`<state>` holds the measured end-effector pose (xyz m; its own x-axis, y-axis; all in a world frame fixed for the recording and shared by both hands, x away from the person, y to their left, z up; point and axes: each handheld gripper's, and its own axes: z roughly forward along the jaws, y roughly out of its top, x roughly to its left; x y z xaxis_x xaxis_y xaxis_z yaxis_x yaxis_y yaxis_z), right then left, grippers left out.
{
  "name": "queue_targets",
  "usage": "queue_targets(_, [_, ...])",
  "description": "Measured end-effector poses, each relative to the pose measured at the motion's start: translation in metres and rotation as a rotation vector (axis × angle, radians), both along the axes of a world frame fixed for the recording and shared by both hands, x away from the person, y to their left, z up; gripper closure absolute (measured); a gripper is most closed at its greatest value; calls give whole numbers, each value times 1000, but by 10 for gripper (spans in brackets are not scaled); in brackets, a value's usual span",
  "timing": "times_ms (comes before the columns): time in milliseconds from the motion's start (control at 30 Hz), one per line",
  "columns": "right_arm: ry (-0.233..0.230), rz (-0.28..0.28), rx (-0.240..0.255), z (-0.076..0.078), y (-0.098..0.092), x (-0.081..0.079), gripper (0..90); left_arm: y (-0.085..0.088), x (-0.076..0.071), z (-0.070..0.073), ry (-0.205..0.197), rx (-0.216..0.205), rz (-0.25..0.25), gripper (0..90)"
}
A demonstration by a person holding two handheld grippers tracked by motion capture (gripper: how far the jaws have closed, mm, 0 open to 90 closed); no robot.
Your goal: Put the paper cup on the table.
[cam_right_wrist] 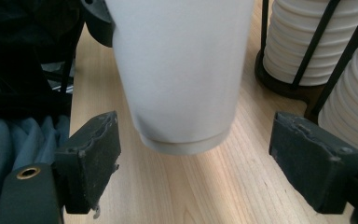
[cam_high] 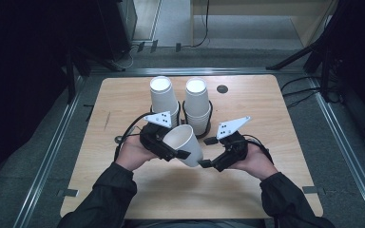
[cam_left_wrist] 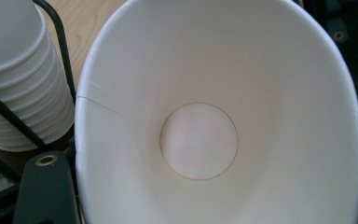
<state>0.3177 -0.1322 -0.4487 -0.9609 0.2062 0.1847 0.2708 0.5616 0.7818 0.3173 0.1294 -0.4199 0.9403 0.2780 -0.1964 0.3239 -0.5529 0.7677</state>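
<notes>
The right gripper (cam_right_wrist: 193, 158) is seen with its pads (cam_right_wrist: 91, 158) spread wide on either side of the base of a single paper cup (cam_right_wrist: 182, 79), with clear gaps to the cup wall — nothing is pressed or held there. The left gripper (cam_high: 171, 149) is closed on the rim end of that same cup (cam_high: 184, 142); in its own view one jaw sits against the outside of the cup's lip while the open mouth (cam_left_wrist: 214, 116) faces the camera, and the inside is empty down to its round bottom. The cup is carried tilted above the wooden table (cam_high: 247, 190), mouth toward the left hand (cam_high: 133, 152), base toward the right hand (cam_high: 254, 159), between the two hands and just in front of the holders.

Farther out, two black wire holders (cam_high: 197, 124) stand side by side at the back of the table. Each is filled with a stack of upturned white cups: the left stack (cam_high: 163, 97) and the right stack (cam_high: 196, 102), the latter showing many nested rims.

Judged from this, one cup has been separated and is held by the left gripper alone — the hand-over grip at the base has not been made, or has been let go. Which stack the cup belongs to, and where it is to be set, cannot be told.
</notes>
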Motion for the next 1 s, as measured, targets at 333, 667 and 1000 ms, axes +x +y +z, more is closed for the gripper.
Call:
queue_targets(333, [-1,5,-25,-4,1,0,166,-4,-1,-5,-40,125,-25,211])
queue_targets(667, [5,29,-78,-15,11,-4,166,-9,-1,-14,-72,240,-45,211])
queue_targets(1000, [30,20,-78,-15,7,-2,169,10,9,-22,-47,285,0,205])
